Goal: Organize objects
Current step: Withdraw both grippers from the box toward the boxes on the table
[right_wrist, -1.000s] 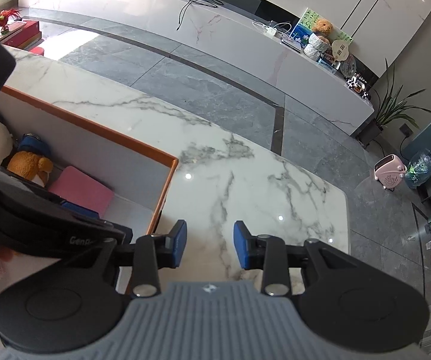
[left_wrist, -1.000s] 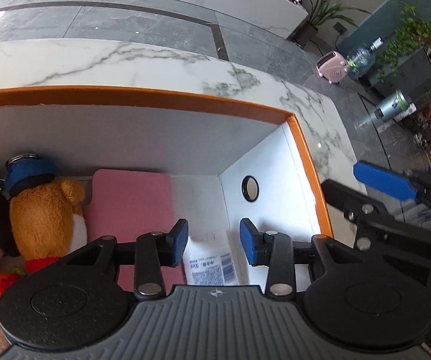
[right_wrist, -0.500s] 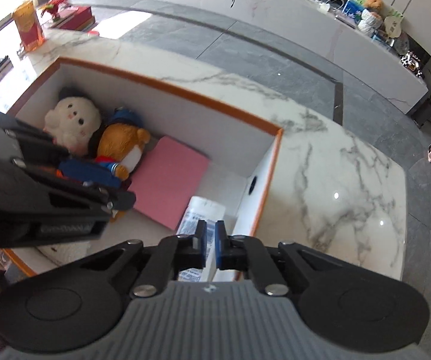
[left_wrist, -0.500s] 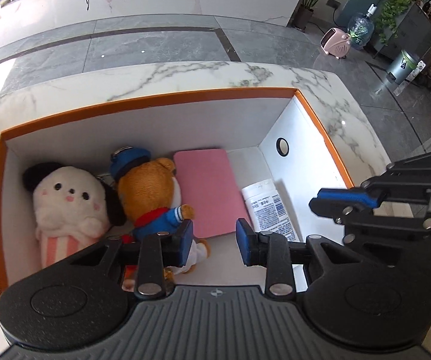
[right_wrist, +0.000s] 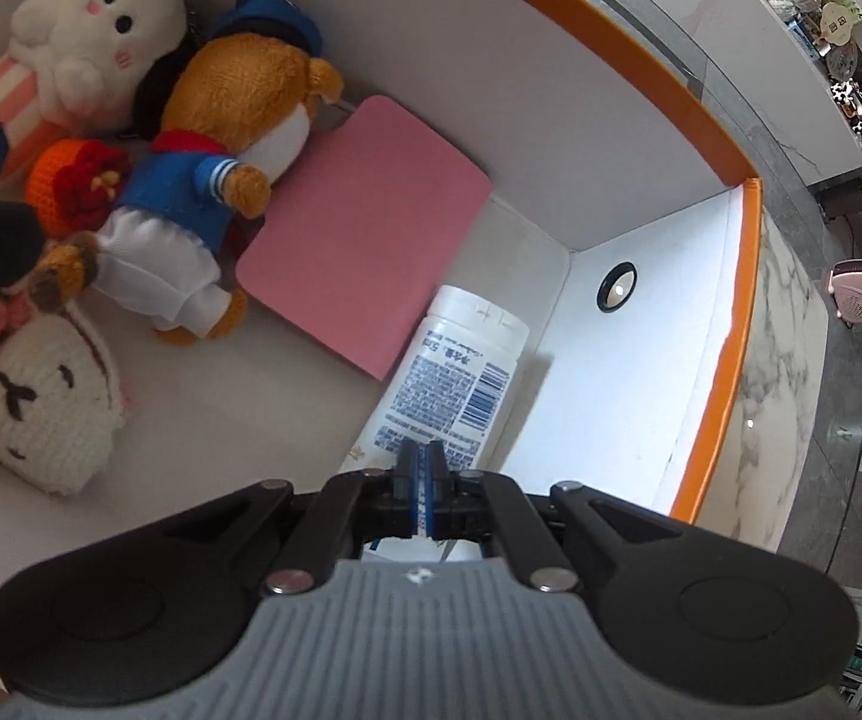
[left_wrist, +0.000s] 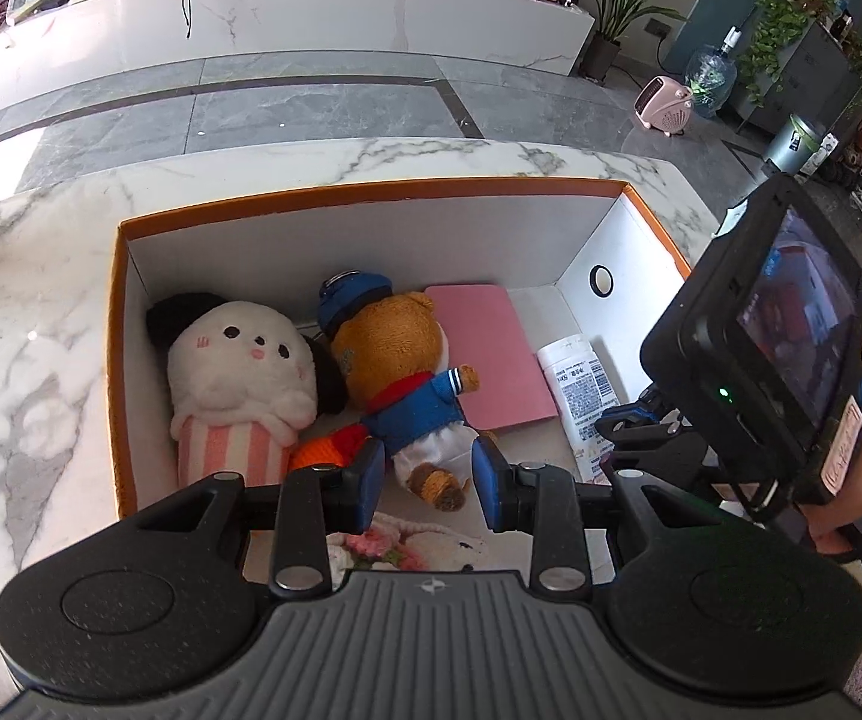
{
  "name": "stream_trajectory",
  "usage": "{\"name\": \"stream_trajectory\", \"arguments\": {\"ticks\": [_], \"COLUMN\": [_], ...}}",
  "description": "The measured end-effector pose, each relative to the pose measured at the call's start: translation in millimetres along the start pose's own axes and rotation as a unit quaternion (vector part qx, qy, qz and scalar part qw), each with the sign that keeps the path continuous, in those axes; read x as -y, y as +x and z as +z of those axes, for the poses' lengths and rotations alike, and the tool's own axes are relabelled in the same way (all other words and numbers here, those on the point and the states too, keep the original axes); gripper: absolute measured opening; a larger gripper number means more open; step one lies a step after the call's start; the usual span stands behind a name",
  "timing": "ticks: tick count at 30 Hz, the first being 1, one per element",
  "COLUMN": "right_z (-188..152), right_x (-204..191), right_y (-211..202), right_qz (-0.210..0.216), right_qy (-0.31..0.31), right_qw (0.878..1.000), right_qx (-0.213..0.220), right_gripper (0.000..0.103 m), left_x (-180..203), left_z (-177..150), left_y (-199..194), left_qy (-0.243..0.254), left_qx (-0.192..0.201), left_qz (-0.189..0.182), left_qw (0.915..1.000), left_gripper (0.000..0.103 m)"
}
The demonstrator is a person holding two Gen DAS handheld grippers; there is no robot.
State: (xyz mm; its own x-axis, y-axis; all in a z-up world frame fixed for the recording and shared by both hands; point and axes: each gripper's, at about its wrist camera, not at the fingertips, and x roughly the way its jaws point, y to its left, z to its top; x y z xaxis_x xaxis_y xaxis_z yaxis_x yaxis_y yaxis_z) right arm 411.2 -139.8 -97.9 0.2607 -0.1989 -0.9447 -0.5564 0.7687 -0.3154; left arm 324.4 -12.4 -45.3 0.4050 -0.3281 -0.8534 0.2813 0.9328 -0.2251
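**A:** ok so where's everything sitting right now?

**B:** My left gripper (left_wrist: 428, 483) hangs over the near edge of the orange-rimmed box (left_wrist: 371, 195), fingers spread a bit with nothing pinched between them. Past the tips, at 12 o'clock, is the brown bear in the blue sailor outfit (left_wrist: 407, 372), lying on its back. At 10 o'clock is the white plush with black ears and a pink striped bottom (left_wrist: 239, 378), touching the bear. An orange knitted thing (left_wrist: 326, 450) is tucked between those two, just by my left fingertip.

**A:** and the right one?

**B:** My right gripper (right_wrist: 420, 474) is down inside the box at the right-hand end, fingers pressed flat together, holding nothing. The tips sit right over the white bottle (right_wrist: 454, 378), which lies on its side with the barcode label up, running from the tips toward 12 o'clock, close along the right wall. Can't tell if the tips actually touch it.

**A:** what's next to the bottle?

**B:** A pink flat pad (right_wrist: 365, 228) at 11 o'clock, its corner just beside the bottle's top. The bear's arm overlaps the pad's left edge. At 9 o'clock a cream knitted bunny face (right_wrist: 41, 414) lies on the box floor, apart from the bottle. The whole box sits on a marble counter (left_wrist: 23, 312).
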Motion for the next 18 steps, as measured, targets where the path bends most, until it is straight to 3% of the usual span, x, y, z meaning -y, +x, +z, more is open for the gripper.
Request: {"name": "stream_trajectory", "arguments": {"ticks": [13, 18], "right_z": [23.3, 16.5], "right_x": [11.3, 11.7], "right_y": [10.4, 3.6], "right_qz": [-0.058, -0.052], "right_qy": [0.028, 0.034], "right_qw": [0.996, 0.996], "right_qx": [0.057, 0.061], "right_gripper": [0.0, 0.0], "left_x": [-21.7, -24.4], "left_z": [-7.5, -10.3], "left_y": [-2.0, -9.5], "left_qy": [-0.009, -0.01], "left_qx": [0.01, 0.016], "left_qz": [-0.019, -0.025], "left_qw": [0.9997, 0.9995], "left_gripper": [0.037, 0.037]}}
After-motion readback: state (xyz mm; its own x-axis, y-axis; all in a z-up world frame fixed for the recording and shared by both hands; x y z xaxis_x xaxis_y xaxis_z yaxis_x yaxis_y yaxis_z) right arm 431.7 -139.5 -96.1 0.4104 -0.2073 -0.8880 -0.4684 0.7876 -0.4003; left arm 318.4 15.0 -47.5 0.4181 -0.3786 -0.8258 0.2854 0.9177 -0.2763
